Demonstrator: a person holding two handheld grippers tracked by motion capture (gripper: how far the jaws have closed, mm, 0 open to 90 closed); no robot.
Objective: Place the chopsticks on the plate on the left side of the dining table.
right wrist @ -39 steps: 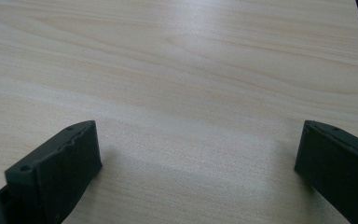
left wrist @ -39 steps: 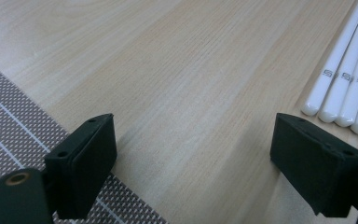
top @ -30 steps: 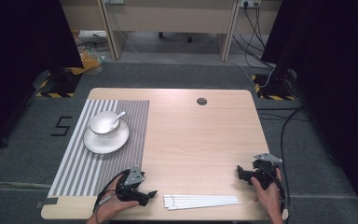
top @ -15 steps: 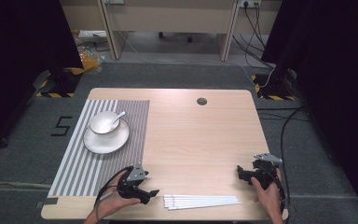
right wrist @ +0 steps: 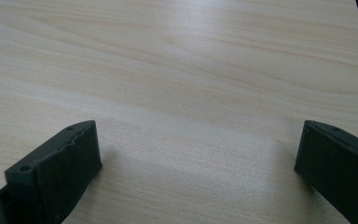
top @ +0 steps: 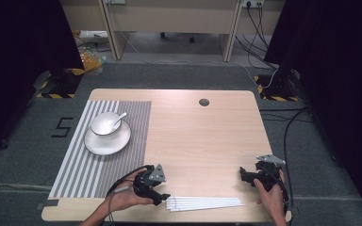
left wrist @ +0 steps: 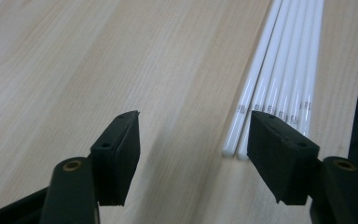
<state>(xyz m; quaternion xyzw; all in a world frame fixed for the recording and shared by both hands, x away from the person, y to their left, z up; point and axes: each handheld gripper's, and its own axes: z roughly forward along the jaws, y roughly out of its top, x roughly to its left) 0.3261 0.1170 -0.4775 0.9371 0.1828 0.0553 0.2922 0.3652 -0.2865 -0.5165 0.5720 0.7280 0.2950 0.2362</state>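
I am looking down on a pale wooden bench with a striped grey-and-white placemat on its left half. On the mat's far part sits a white plate carrying a white bowl with a spoon resting in it, well apart from the work.

Near my edge of the bench lies a bundle of white straws, side by side, running left to right. In the left gripper view their near ends lie flat on the wood, just ahead of one finger and off to the side of the gap.

My left gripper sits just beside the straws' left end. Its fingers are partly apart and have just been closing, with nothing between them — only bare wood. My right gripper rests near the bench's right edge, apart from the straws, its fingers spread wide and empty over plain wood.

My worry: the straws are thin, round and loose. If the left fingers close off-centre as they stand now, I judge they would miss, or nudge the bundle so it scatters and rolls toward the near edge. Pinching several at once could also fan them out, or drag the rest along.
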